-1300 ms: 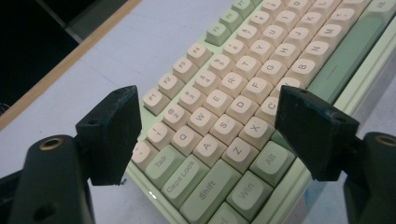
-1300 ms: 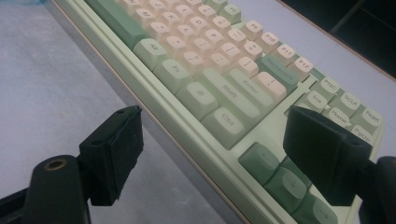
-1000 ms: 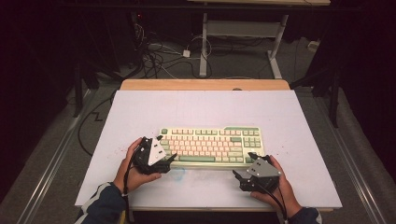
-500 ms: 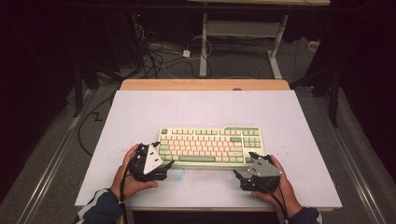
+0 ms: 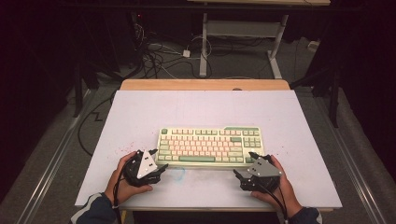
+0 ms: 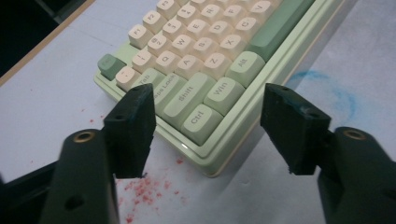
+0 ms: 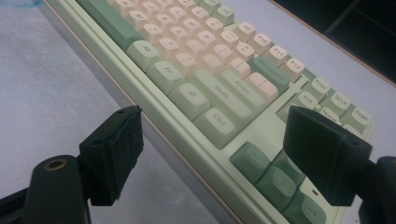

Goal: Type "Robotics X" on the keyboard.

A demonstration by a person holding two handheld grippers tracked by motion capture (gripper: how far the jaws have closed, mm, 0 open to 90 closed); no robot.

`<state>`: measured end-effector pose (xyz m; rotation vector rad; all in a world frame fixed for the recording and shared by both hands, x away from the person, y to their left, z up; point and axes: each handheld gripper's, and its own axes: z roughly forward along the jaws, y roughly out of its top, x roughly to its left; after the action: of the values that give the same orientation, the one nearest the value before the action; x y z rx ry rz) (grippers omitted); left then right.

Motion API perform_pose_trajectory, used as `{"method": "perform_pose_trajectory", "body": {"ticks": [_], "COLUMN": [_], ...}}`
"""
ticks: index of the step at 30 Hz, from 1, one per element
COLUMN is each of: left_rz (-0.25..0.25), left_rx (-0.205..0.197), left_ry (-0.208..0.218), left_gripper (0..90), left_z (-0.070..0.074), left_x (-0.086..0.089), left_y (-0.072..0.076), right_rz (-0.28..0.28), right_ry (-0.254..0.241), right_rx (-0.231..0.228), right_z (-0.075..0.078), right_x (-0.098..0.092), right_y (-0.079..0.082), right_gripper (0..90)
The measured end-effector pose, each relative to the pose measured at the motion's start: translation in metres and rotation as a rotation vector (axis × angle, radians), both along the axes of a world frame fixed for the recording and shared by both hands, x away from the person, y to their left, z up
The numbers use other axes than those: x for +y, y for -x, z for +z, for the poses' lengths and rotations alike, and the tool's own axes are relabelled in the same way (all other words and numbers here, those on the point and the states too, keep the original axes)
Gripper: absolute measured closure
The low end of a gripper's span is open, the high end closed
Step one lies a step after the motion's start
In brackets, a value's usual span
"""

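Observation:
A pale green keyboard [image 5: 210, 144] with cream and green keys lies on the white tabletop [image 5: 201, 107]. My left gripper [image 5: 161, 167] sits at its near left corner. In the left gripper view this gripper [image 6: 210, 126] has the Ctrl corner of the keyboard [image 6: 201, 60] between its jaws. The jaws have just been closing, but both pads stand clear of the case. My right gripper [image 5: 243, 165] is at the near right corner. In the right gripper view it [image 7: 219, 149] stands open, with the keyboard's [image 7: 196, 70] front edge and arrow keys between the jaws, untouched.
A faint blue ring [image 5: 177, 173] marks the tabletop just in front of the keyboard, and red specks [image 6: 144, 186] lie near the left gripper. The table's wooden far edge [image 5: 205, 84] borders a dark floor with cables and a desk frame [image 5: 243, 28].
The left gripper has drawn back from the keyboard's left end toward the near edge and a little lower. The right gripper has stayed in place.

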<state>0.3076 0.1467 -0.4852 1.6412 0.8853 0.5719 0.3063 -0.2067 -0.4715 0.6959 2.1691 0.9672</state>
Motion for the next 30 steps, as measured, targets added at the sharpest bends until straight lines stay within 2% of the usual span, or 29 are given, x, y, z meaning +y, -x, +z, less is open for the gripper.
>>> {"method": "perform_pose_trajectory", "body": {"ticks": [2, 6, 9, 12, 20, 28, 30], "left_rz": [-0.015, -0.063, -0.078, -0.087, -0.111, -0.12, -0.128], "left_rx": [-0.002, 0.012, 0.029, 0.044, 0.075, 0.087, 0.088], "left_ry": [0.004, 0.027, 0.029, 0.049, 0.067, 0.03, 0.009], "left_gripper": [42.5, 62.2, 76.8, 86.7, 86.9, 86.6, 86.3], "left_z": [0.002, 0.008, 0.01, 0.015, 0.025, 0.024, 0.023], "left_x": [0.001, 0.004, 0.003, 0.0, -0.021, -0.041, -0.045], "left_y": [0.001, 0.003, 0.004, 0.003, -0.002, -0.012, -0.014], "right_rz": [0.003, 0.004, 0.004, 0.004, 0.01, 0.01, 0.01], "right_ry": [0.0, 0.001, 0.002, 0.003, 0.011, 0.011, 0.011], "right_rx": [0.001, 0.0, 0.001, 0.002, 0.005, 0.008, 0.009], "right_z": [0.0, 0.0, 0.0, -0.001, -0.002, -0.003, -0.003], "right_x": [0.0, 0.0, 0.0, 0.001, 0.003, 0.003, 0.003], "right_y": [0.0, 0.0, 0.0, 0.0, 0.0, -0.001, -0.001], "right_gripper": [20.8, 20.8, 20.8, 20.8, 20.8, 21.0, 21.0]}}
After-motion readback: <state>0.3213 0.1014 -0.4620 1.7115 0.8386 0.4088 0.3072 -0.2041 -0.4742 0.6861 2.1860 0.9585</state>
